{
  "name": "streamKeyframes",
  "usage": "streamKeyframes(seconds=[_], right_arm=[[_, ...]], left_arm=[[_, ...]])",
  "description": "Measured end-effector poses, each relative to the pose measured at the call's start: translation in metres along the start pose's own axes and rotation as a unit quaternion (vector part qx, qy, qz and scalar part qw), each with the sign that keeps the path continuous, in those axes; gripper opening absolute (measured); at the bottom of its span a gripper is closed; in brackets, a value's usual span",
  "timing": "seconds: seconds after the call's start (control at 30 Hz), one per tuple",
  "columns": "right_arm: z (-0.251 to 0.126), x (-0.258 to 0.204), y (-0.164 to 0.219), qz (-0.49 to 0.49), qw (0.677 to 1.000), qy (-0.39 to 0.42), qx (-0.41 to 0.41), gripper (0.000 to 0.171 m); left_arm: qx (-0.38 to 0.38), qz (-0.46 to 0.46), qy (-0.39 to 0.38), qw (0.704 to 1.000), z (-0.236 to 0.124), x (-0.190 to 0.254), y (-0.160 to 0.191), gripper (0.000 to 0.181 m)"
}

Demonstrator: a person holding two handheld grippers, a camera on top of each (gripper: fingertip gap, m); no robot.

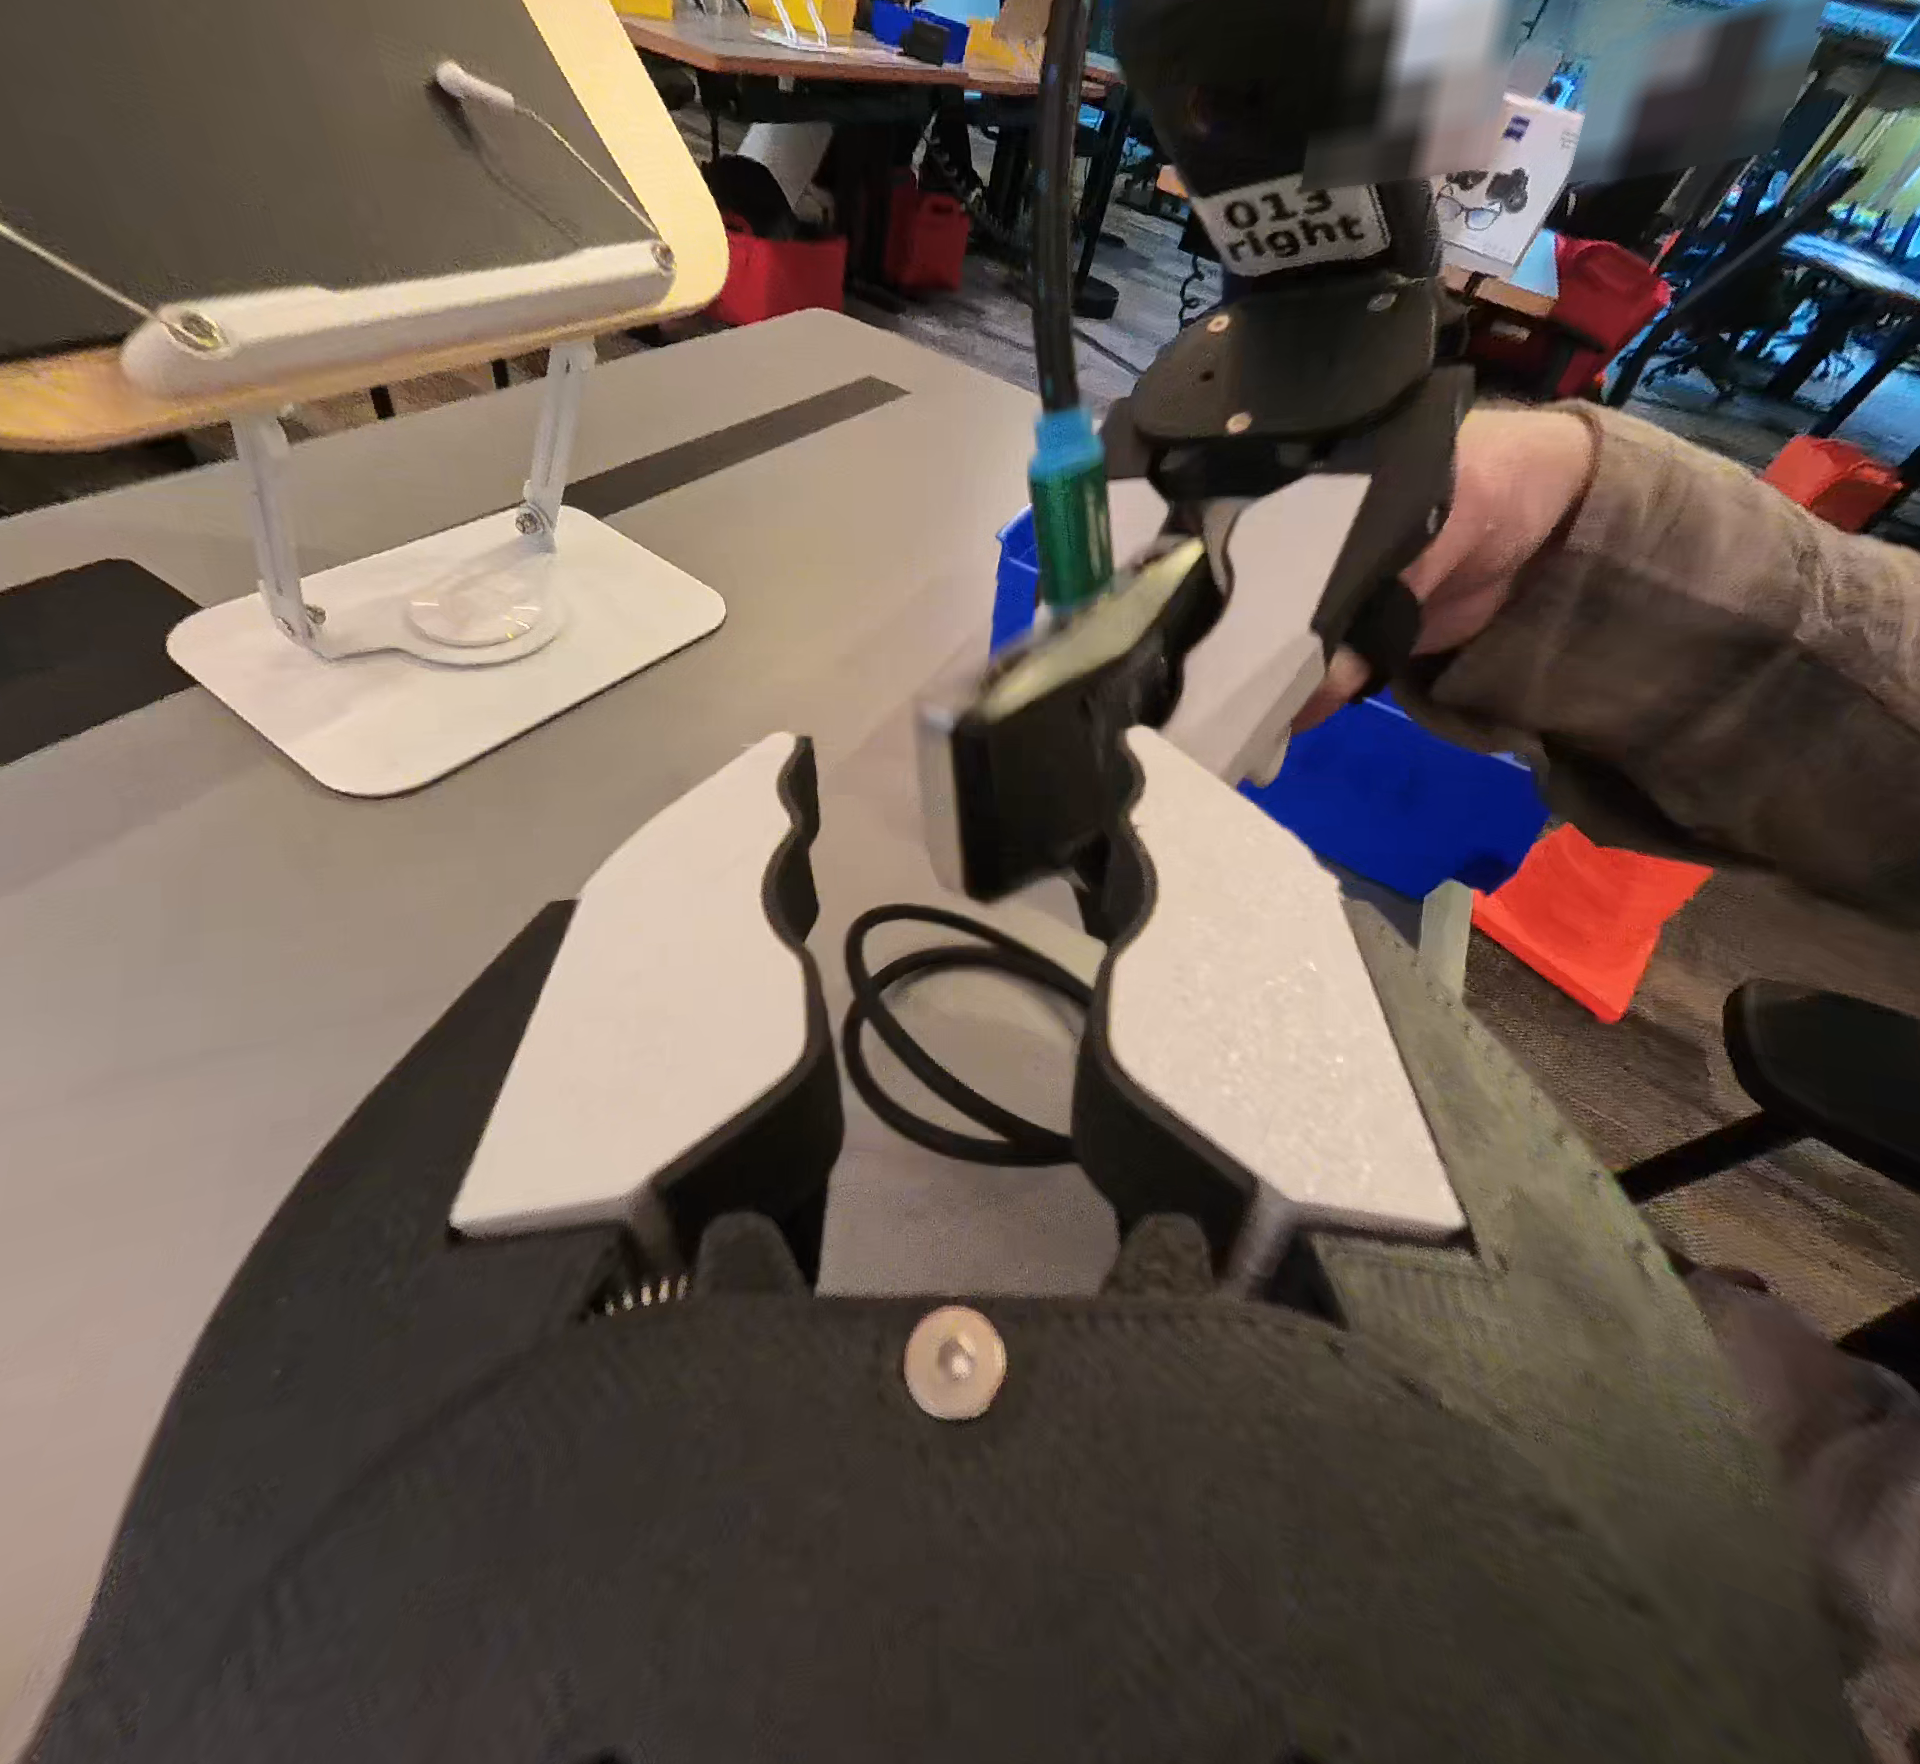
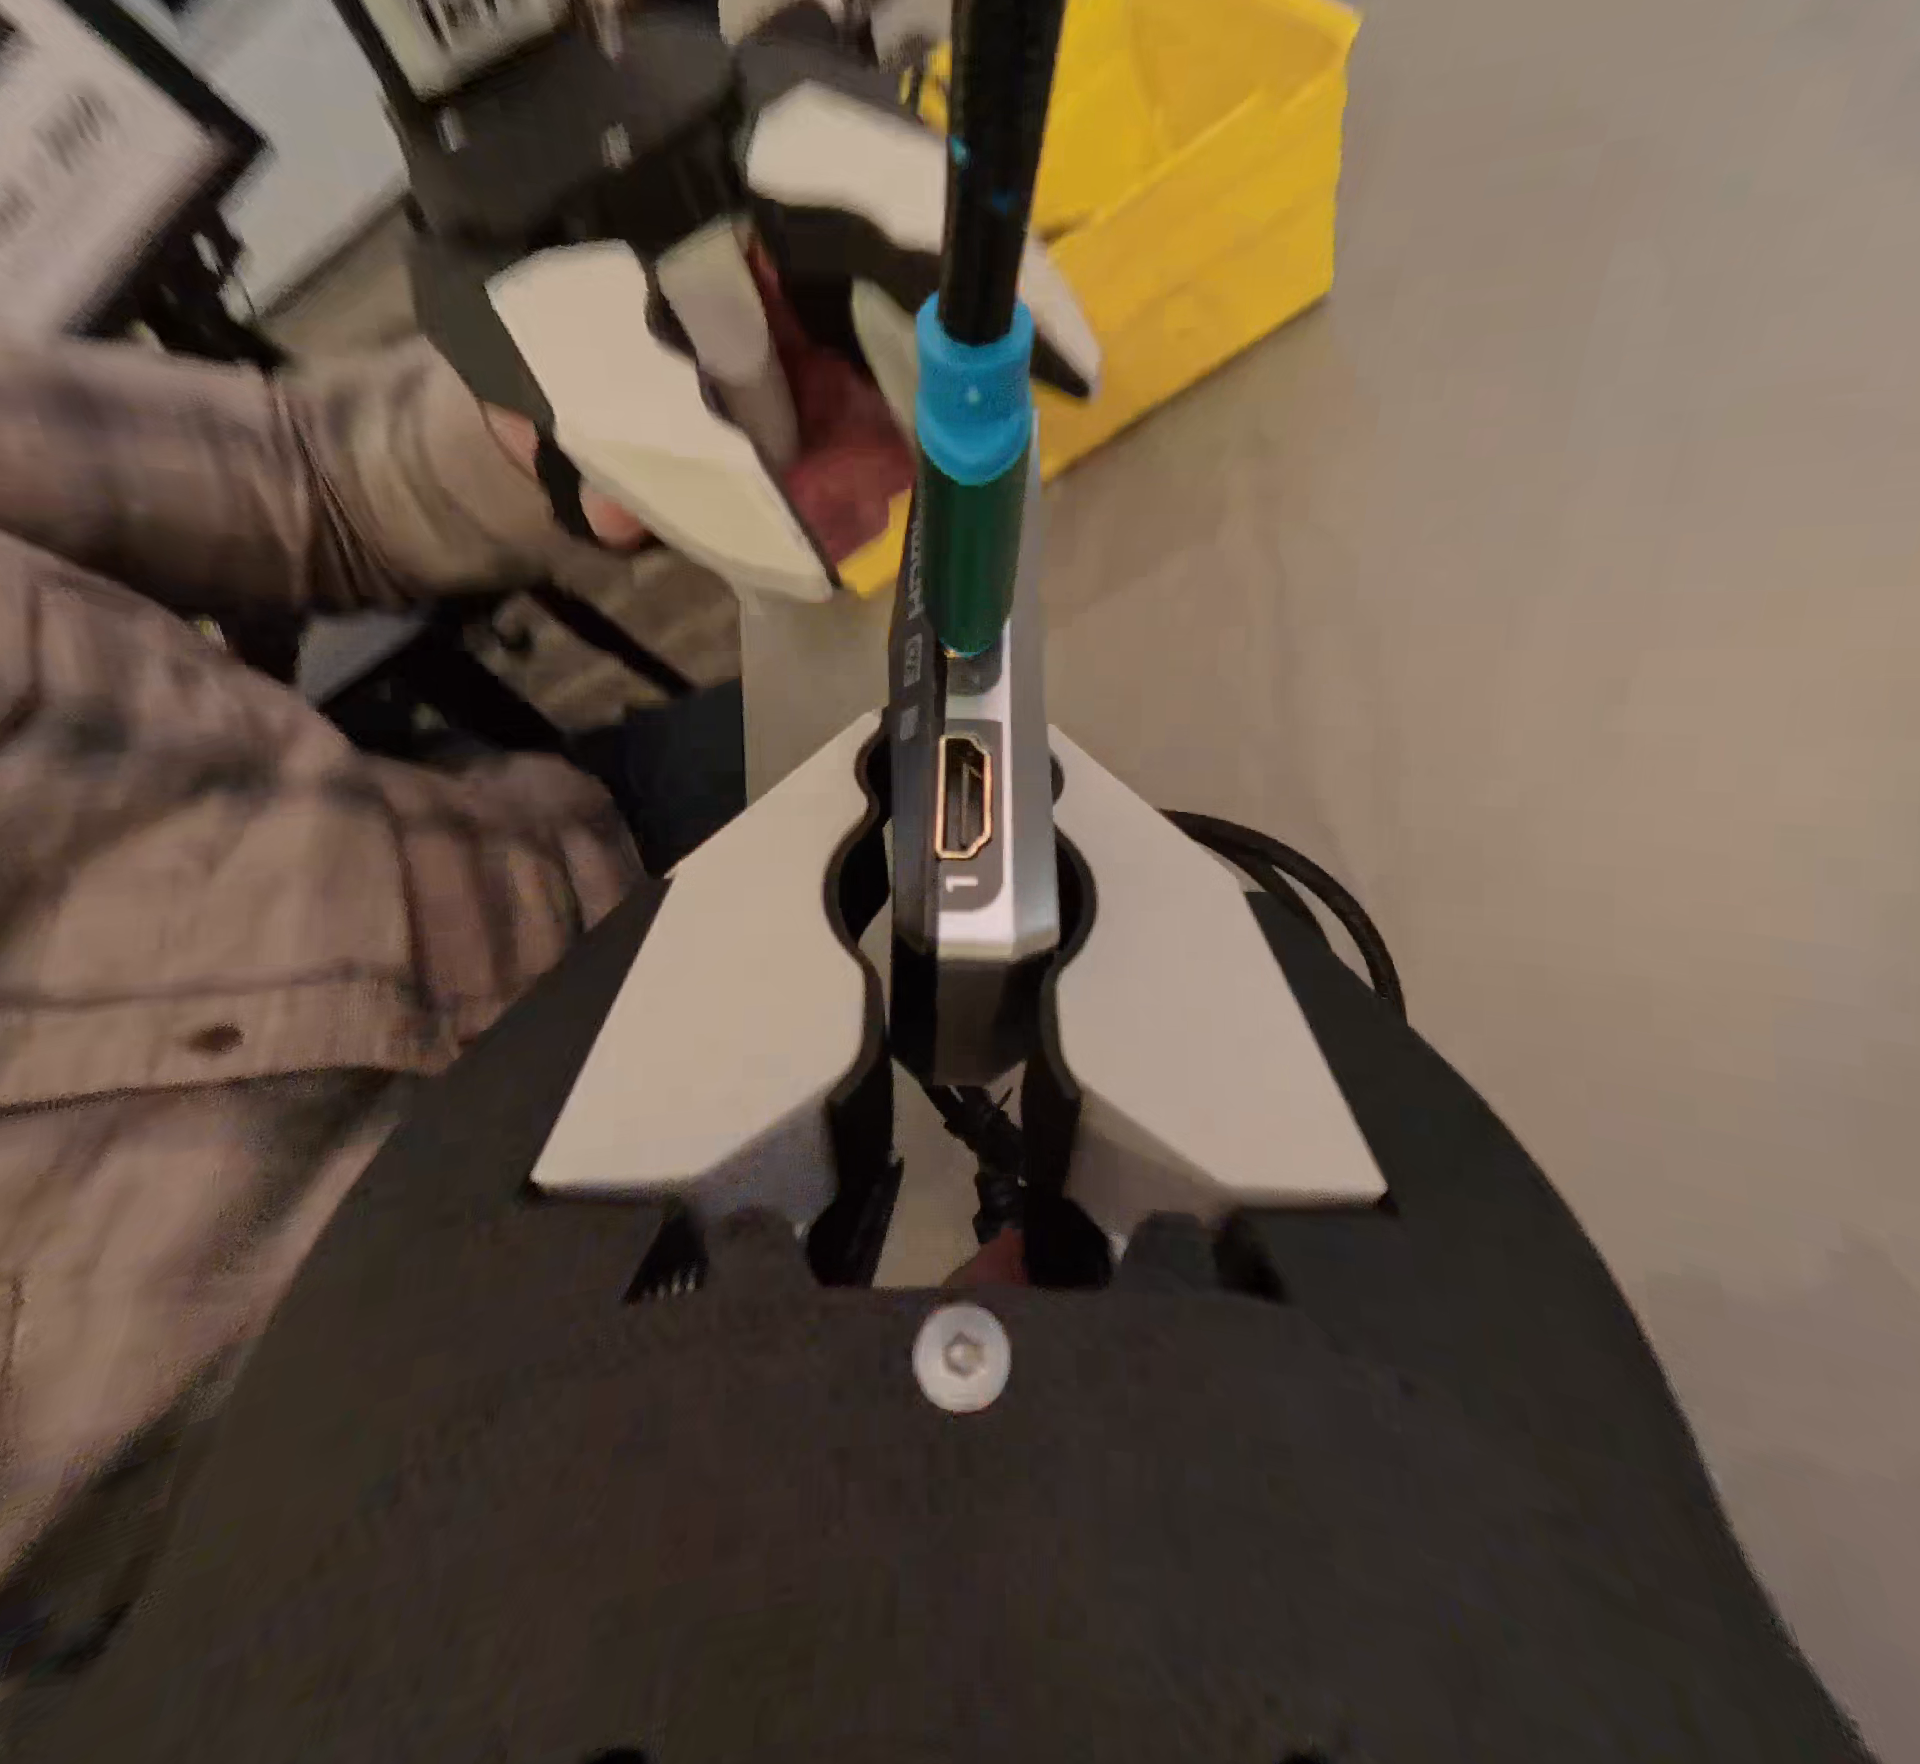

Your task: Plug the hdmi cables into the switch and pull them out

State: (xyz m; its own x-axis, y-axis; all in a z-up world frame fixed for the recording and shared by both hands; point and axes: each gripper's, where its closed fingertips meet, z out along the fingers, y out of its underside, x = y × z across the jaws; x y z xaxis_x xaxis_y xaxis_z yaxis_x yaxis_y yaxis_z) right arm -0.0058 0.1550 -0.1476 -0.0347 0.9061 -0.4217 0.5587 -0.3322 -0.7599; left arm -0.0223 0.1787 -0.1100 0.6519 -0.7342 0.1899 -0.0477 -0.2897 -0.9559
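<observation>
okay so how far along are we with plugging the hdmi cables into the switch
Done: one green-ended HDMI cable sits plugged into the switch. In hand: the right gripper clamps the switch; the left gripper is open and empty. Left: the second port is still empty, then the pulling out.
</observation>
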Motion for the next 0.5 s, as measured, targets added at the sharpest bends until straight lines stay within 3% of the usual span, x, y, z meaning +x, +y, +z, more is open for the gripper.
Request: streamKeyframes(seconds=[0.2,0.23,0.3,0.33,0.47,0.5], right_arm=[[0.025,-0.014,0.058,-0.039,0.974,-0.081,-0.206,0.02],[0.029,-0.015,0.067,-0.045,0.967,-0.091,-0.234,0.019],[0.036,-0.016,0.082,-0.054,0.953,-0.106,-0.279,0.019],[0.038,-0.017,0.088,-0.058,0.947,-0.113,-0.294,0.02],[0.046,0.0,0.089,-0.062,0.955,-0.077,-0.28,0.022],[0.047,0.004,0.089,-0.06,0.957,-0.064,-0.276,0.032]], left_arm=[[-0.026,0.024,0.046,0.998,0.005,0.015,0.006,0.052],[-0.037,0.026,0.055,0.997,0.007,0.019,0.012,0.045],[-0.059,0.036,0.05,0.996,0.01,0.019,0.026,0.016],[-0.066,0.035,0.045,0.996,0.011,0.016,0.031,0.007],[-0.069,-0.034,0.033,0.996,0.014,0.001,0.045,0.001],[-0.068,-0.044,0.022,0.996,0.015,-0.005,0.048,0.0]])
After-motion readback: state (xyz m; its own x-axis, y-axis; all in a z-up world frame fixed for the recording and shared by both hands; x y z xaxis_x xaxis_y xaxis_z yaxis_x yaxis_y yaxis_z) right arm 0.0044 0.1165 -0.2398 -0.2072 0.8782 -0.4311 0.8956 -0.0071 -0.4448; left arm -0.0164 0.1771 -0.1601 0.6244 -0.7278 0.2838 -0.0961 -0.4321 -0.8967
